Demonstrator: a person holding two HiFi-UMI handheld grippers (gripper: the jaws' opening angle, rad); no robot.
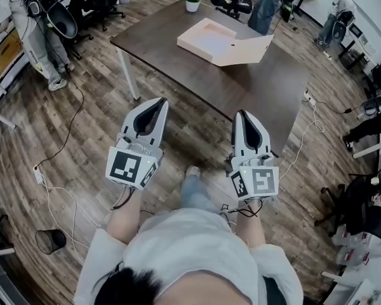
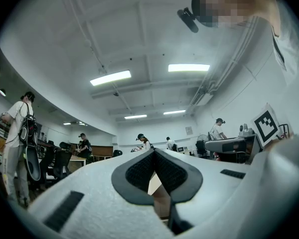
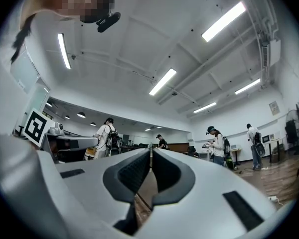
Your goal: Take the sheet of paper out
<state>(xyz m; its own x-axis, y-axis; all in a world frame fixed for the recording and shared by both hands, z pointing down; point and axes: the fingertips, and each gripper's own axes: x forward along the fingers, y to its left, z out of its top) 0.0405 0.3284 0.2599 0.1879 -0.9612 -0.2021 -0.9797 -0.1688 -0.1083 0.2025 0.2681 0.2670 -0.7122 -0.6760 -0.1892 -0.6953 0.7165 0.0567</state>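
A pale open file box (image 1: 207,35) lies on the dark brown table (image 1: 178,49), its lid (image 1: 246,50) folded out to the right. No separate sheet of paper can be made out in it. Both grippers are held in the air short of the table's near edge, pointing toward it and apart from the box. My left gripper (image 1: 157,101) (image 2: 153,151) has its tips together and holds nothing. My right gripper (image 1: 243,113) (image 3: 151,151) is also shut and empty. Between each pair of pads only a sliver of the table shows.
A small potted plant (image 1: 192,2) stands at the table's far edge. Cables (image 1: 57,196) and a black waste bin (image 1: 51,239) lie on the wooden floor at the left. Office chairs (image 1: 82,8) and several people stand around the room.
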